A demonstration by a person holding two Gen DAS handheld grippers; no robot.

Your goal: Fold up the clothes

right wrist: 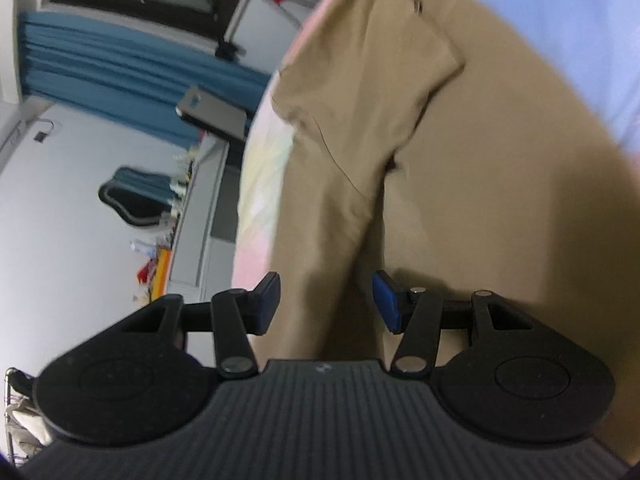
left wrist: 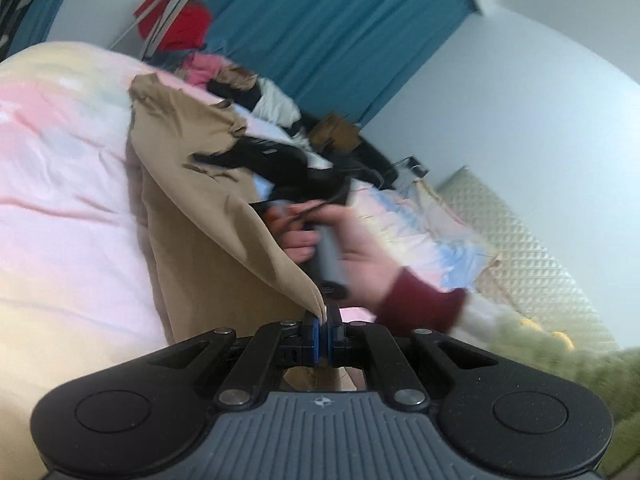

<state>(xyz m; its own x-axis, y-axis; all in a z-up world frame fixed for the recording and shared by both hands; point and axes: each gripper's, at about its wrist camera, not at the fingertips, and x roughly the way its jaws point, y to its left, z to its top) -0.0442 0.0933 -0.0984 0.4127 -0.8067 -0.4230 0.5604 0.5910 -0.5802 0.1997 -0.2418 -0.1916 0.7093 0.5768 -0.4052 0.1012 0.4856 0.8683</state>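
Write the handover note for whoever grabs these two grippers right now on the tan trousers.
Left gripper: shut on a corner of the tan trousers, lifting that edge off the bed.
Right gripper: open, holding nothing, fingers either side of a ridge of the cloth near the crotch seam; it shows in the left wrist view, held in the right hand.
Trousers: spread over the pastel bedding, one part raised. A heap of other clothes lies further along the bed.
Done: one corner gripped.
Left: probably close the right gripper on the cloth, bring the fold over, flatten, then the heap.
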